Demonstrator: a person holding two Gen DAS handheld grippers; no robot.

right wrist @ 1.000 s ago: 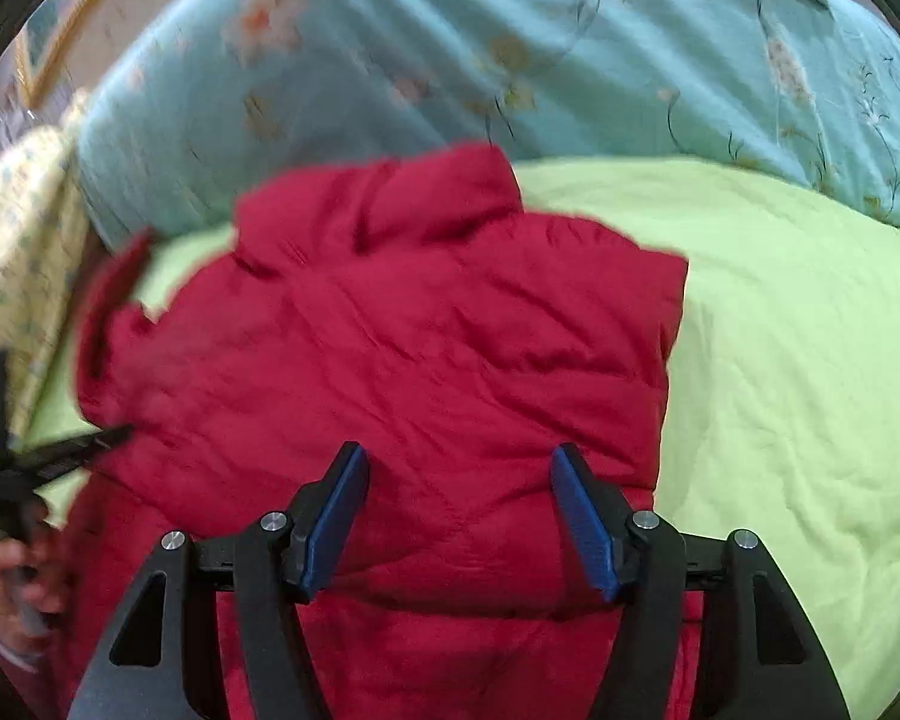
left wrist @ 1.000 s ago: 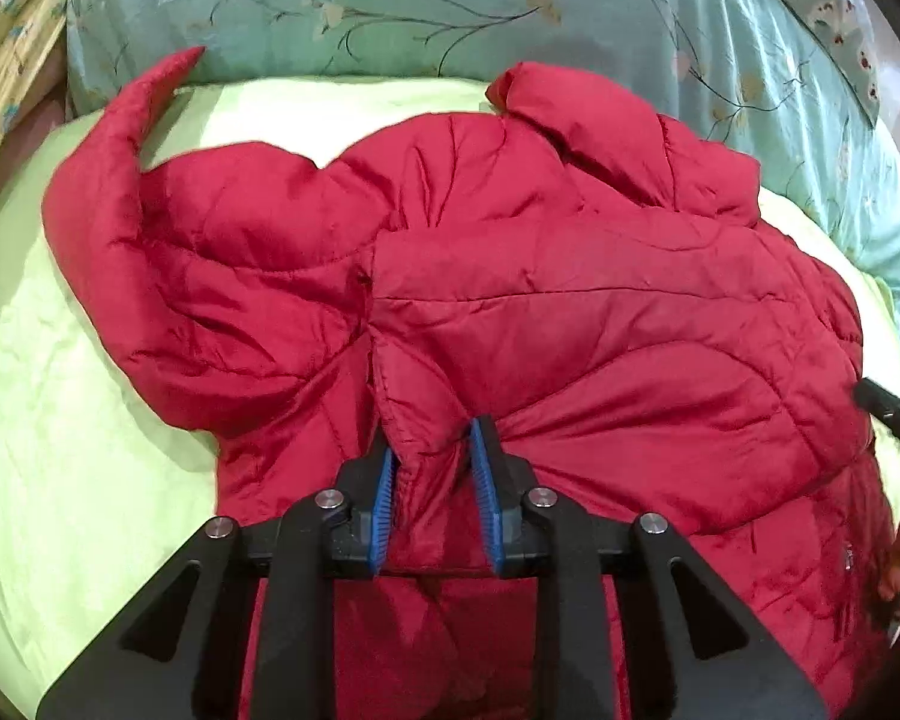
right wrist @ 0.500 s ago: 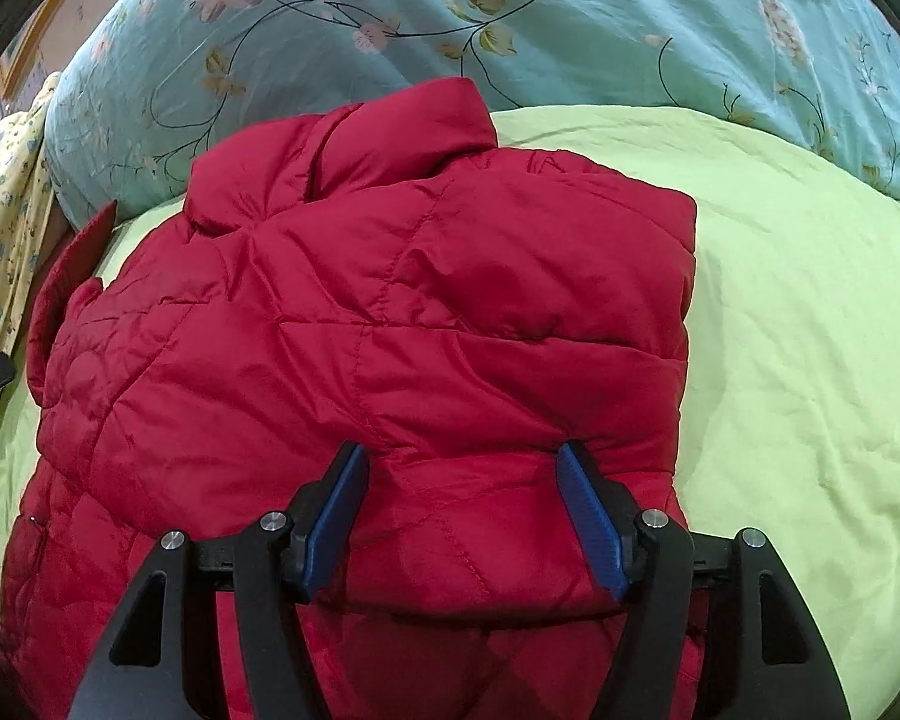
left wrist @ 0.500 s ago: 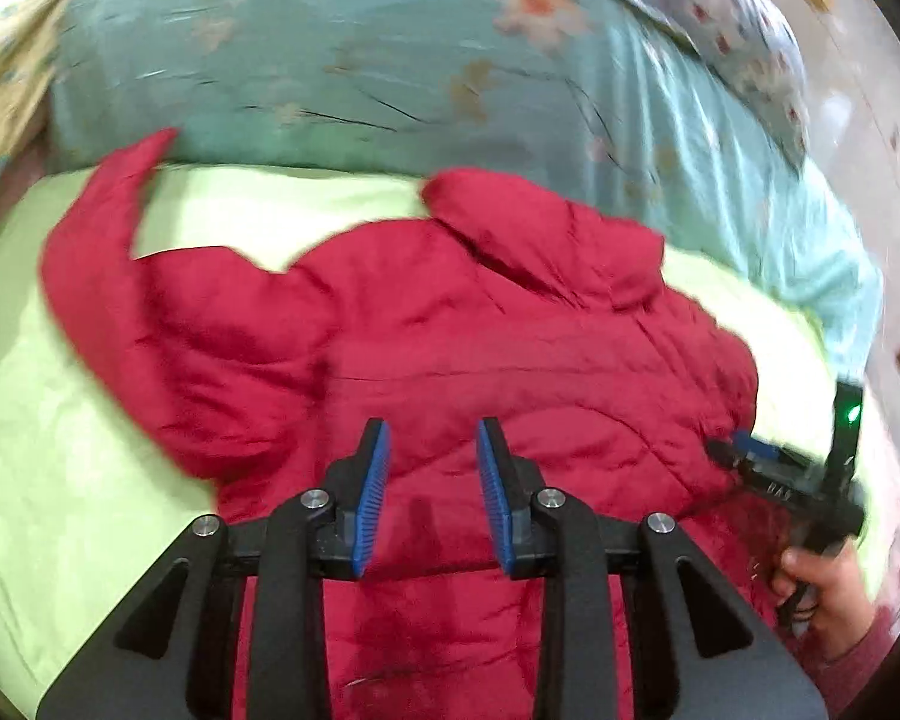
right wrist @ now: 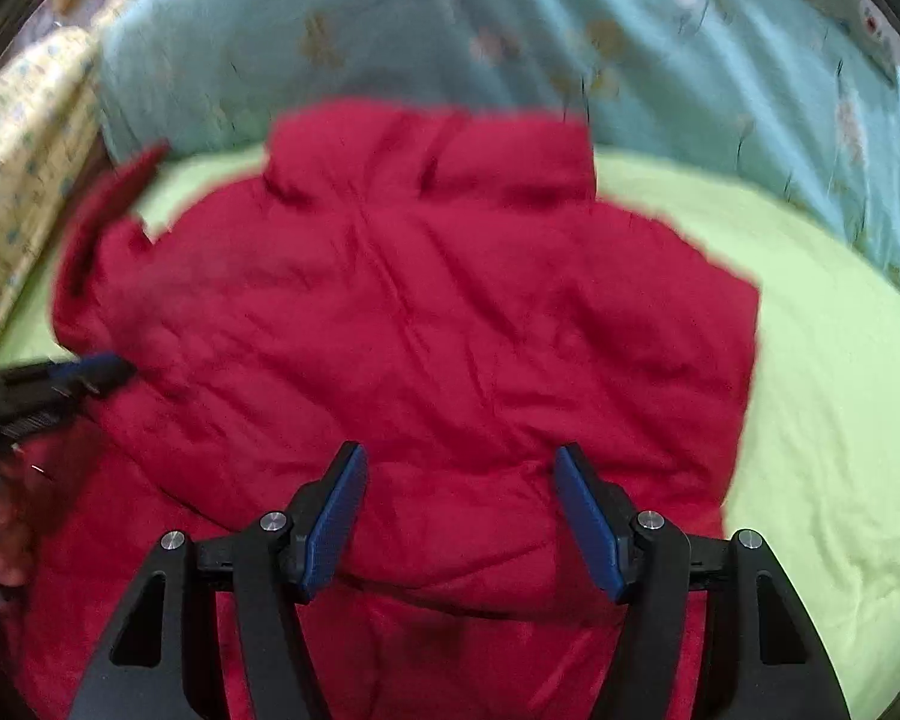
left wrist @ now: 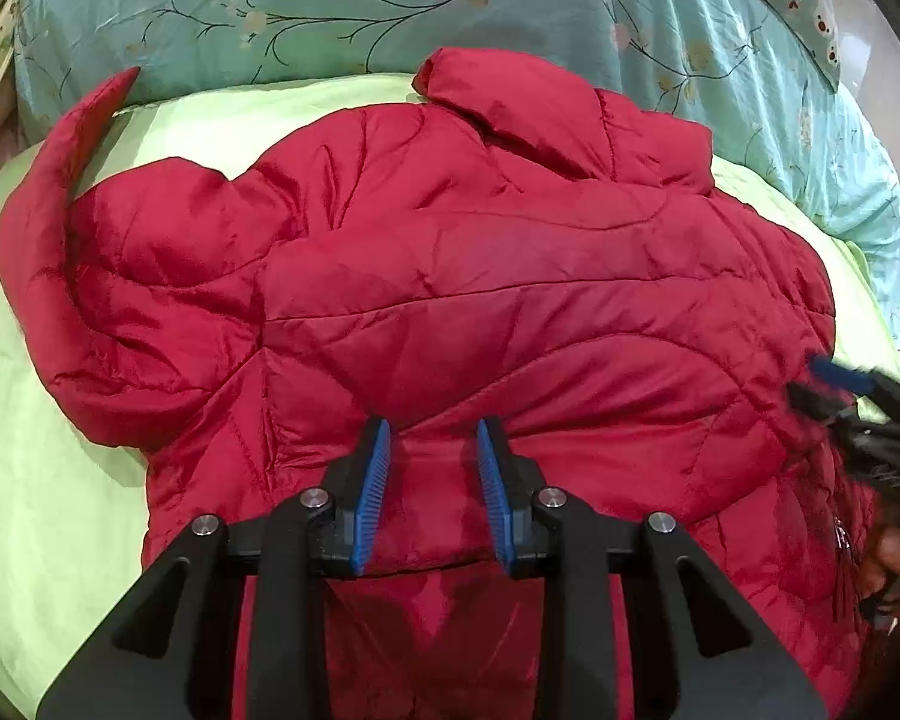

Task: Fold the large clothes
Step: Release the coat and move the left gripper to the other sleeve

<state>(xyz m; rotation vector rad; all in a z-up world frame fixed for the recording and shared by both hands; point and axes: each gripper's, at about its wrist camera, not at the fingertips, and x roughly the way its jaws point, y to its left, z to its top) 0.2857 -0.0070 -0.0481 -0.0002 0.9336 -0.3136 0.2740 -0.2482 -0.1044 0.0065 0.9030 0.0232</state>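
Observation:
A red quilted puffer jacket (left wrist: 480,300) lies on a light green bed sheet (left wrist: 36,480), collar toward the pillows, one sleeve (left wrist: 48,192) trailing up at the far left. Its lower part is folded up over the body. My left gripper (left wrist: 432,438) is open, its blue pads either side of a fold edge, with nothing pinched. My right gripper (right wrist: 459,468) is open wide just above the jacket (right wrist: 420,330), empty. Each gripper shows at the edge of the other's view, the right one (left wrist: 840,384) and the left one (right wrist: 72,372). The right wrist view is blurred.
A teal floral quilt (left wrist: 390,0) is heaped along the head of the bed, also in the right wrist view (right wrist: 510,18). A yellow patterned cloth (right wrist: 24,138) lies at the far left. Bare green sheet (right wrist: 828,420) stretches right of the jacket.
My left gripper let go of the pinched jacket fold and now stands open over it. The right gripper stayed open and swung left, so the jacket is now centred.

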